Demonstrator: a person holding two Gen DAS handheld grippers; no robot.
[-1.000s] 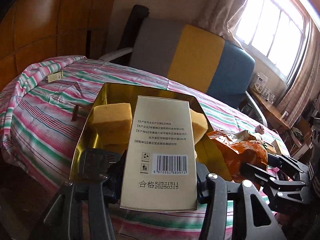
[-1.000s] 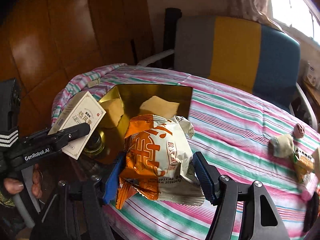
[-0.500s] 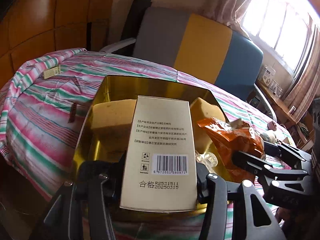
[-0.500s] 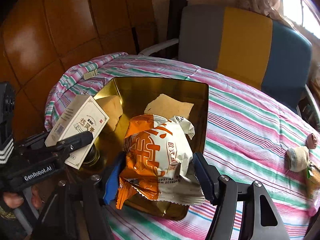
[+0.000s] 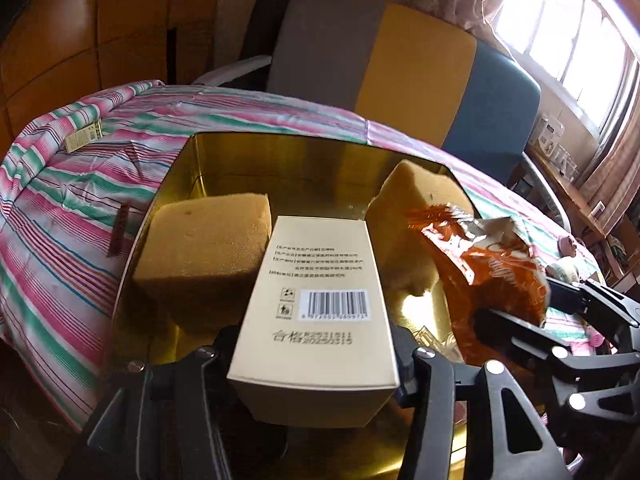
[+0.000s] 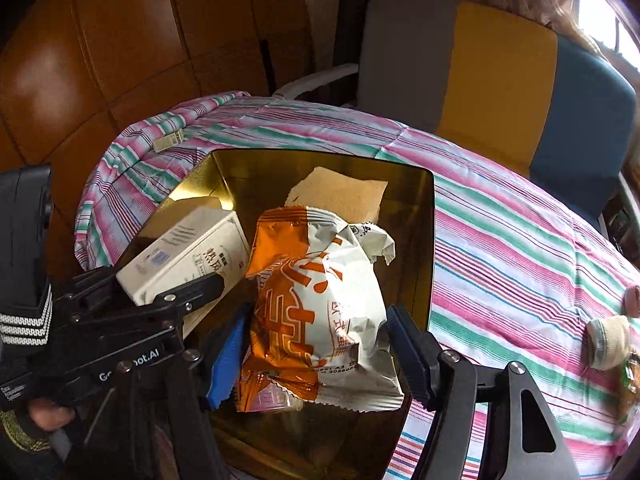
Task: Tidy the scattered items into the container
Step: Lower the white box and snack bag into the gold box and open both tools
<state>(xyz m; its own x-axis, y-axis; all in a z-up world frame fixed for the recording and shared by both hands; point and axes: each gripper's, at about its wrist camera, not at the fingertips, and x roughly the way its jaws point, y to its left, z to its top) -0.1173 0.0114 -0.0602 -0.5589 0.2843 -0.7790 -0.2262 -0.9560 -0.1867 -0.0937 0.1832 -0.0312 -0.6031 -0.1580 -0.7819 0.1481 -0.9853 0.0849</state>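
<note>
Both claws now hang over the gold tin [image 6: 430, 216], having come in from the near edge. Left claw [image 5: 316, 356] stays clenched on the box [image 5: 320, 304], low between the two sponges [image 5: 200, 248]. Right claw [image 6: 316, 344] has just been loosening around the snack bag [image 6: 316, 304]; the bag sits between its blue pads, sagging into the tin at 6 o'clock. Release looks underway, while a sock [image 6: 608, 340] waits on the cloth at 3 o'clock

Both grippers have come forward over the tin [image 6: 424, 240]: the box [image 5: 320, 304] and the snack bag [image 6: 320, 304] now hang above its inside. The right gripper [image 6: 316, 364] has just been opening, its 3 o'clock pad now apart from the bag between them.
</note>
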